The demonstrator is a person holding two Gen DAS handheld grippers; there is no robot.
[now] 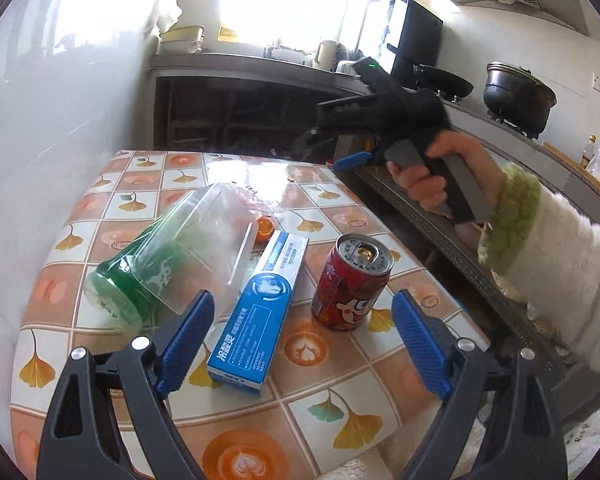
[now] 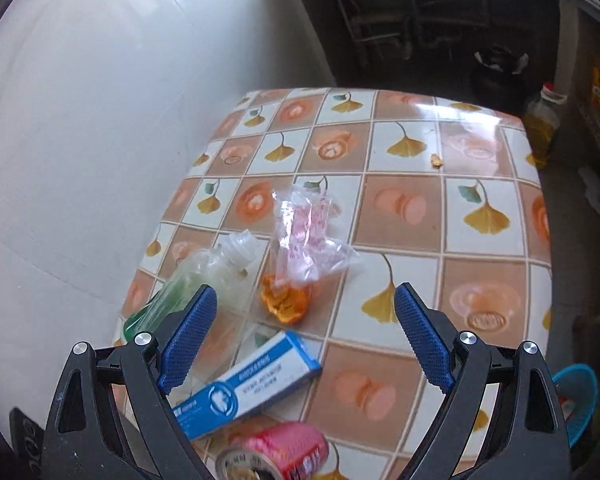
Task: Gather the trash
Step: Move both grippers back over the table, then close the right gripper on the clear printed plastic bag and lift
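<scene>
On the patterned table (image 1: 332, 408) lie a clear plastic bottle with green liquid (image 1: 156, 264), a blue toothpaste box (image 1: 260, 312), an upright red drink can (image 1: 352, 284), an orange peel (image 2: 286, 302) and a crumpled clear wrapper (image 2: 308, 240). My left gripper (image 1: 302, 344) is open, low over the near end of the box, nothing between its fingers. My right gripper (image 2: 306, 340) hovers open above the table, over the box (image 2: 248, 384) and peel, with the can (image 2: 276, 456) below it. In the left wrist view a hand holds the right gripper (image 1: 350, 162) beyond the table's far right edge.
A white wall runs along the table's left side. Past the right edge, a blue basket (image 2: 576, 400) sits on the floor and an oil bottle (image 2: 542, 116) stands by a dark shelf. A kitchen counter with a wok (image 1: 444, 80) and pot (image 1: 518, 92) lies behind.
</scene>
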